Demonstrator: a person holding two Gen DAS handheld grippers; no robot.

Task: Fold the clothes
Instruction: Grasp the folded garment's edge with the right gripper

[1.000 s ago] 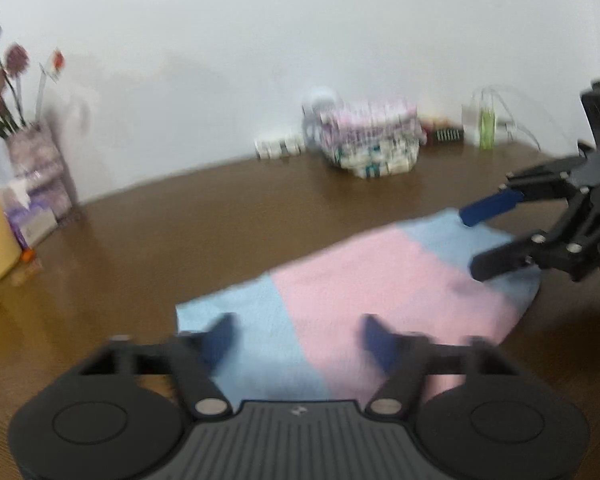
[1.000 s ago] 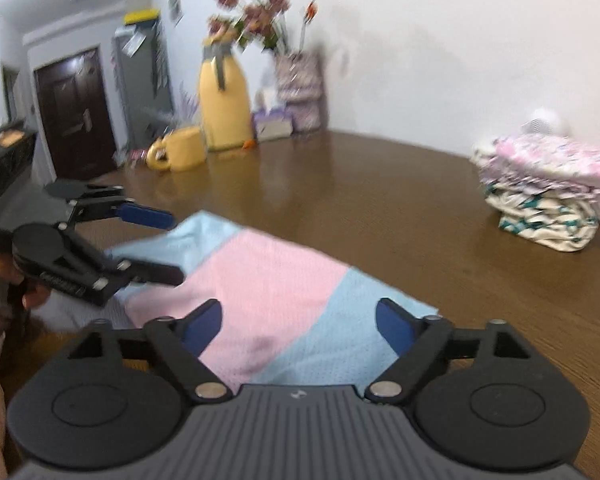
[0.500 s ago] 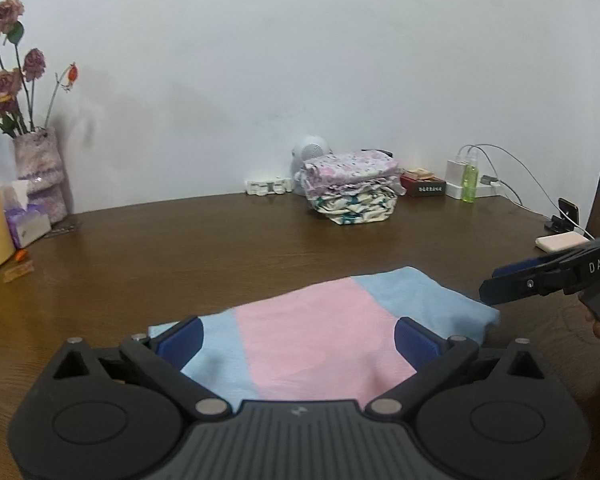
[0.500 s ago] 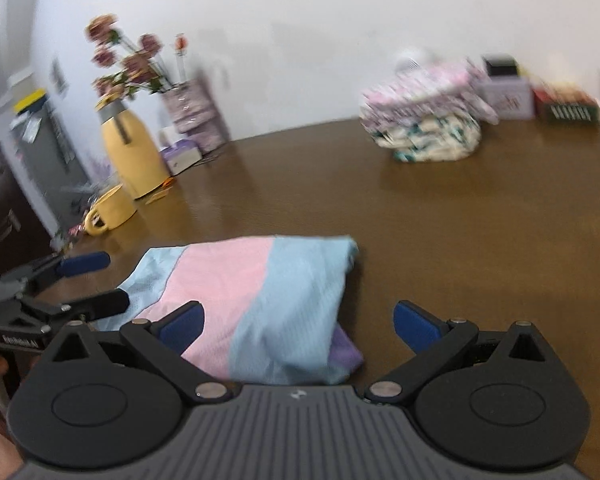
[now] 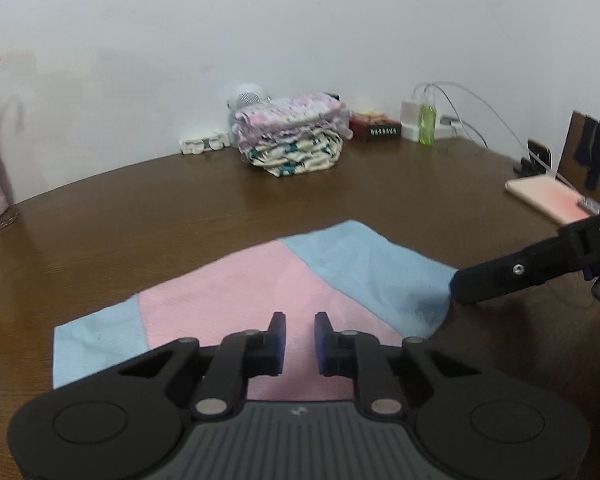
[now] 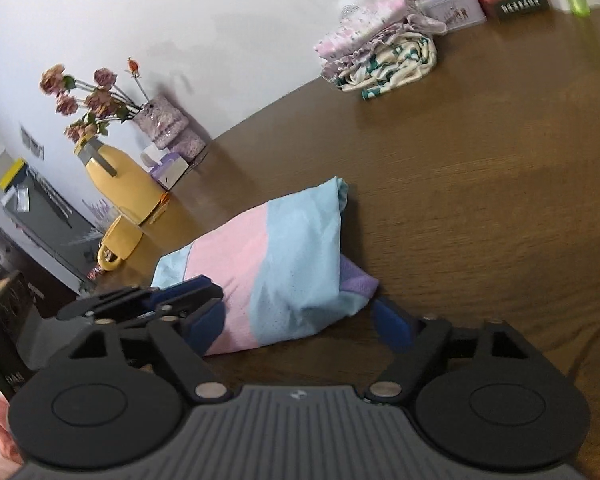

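Closing left tongs [image 5: 299, 340] narrow on pink-blue garment [image 5: 236, 300]; right tongs [image 6: 300, 324] wide, straddling corner.

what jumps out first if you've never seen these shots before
The pink and light blue folded garment lies mid-table on the dark wooden table, both claws at its near edge. Behind it, a stack of folded patterned clothes sits by the white wall; yellow jug and flowers stand far left.

- Folded garment [image 5: 256, 296], pink centre with pale blue ends, flat on the brown worktop [image 5: 148, 216].
- Left tongs [image 5: 300, 334], jaws just closed to a narrow gap over the pink panel; whether they pinch cloth cannot be told.
- Right tongs [image 5: 456, 286], one black finger at the garment's blue right edge.
- Stack of folded clothes [image 5: 292, 136] by the wall.
- Green bottle [image 5: 427, 123] near the white charger.
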